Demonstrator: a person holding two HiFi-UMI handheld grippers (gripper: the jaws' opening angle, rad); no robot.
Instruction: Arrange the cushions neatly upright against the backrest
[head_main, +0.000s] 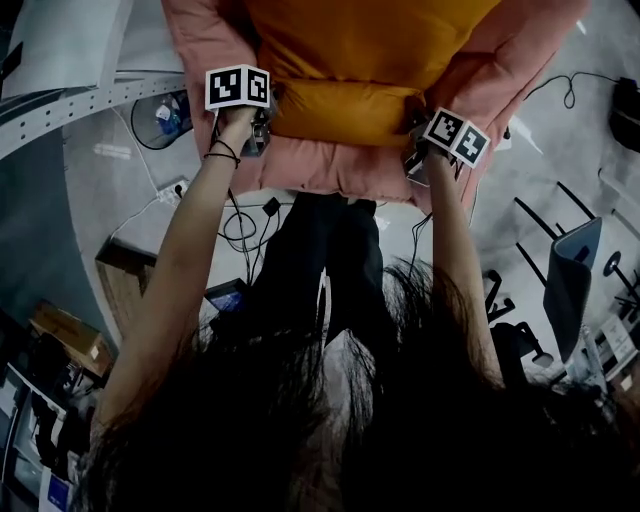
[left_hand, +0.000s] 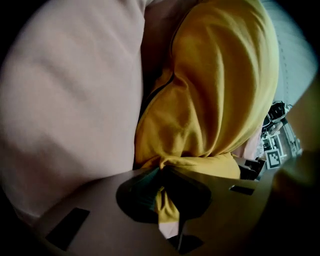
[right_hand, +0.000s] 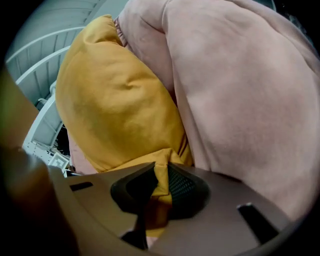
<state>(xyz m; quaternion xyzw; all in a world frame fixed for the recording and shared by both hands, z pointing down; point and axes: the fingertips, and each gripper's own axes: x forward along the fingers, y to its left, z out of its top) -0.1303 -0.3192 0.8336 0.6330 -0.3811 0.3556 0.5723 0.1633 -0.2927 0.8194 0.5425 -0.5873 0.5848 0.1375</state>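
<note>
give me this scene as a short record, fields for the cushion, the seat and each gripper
cushion: yellow cushion, between the padded sides of the seat, held at its two near corners
seat: pink, soft, its front edge toward the person
left gripper: shut on the cushion's left corner, fabric bunched between the jaws
right gripper: shut on the cushion's right corner
upright against backrest: cannot tell from these views
floor: cables in front of the seat
</note>
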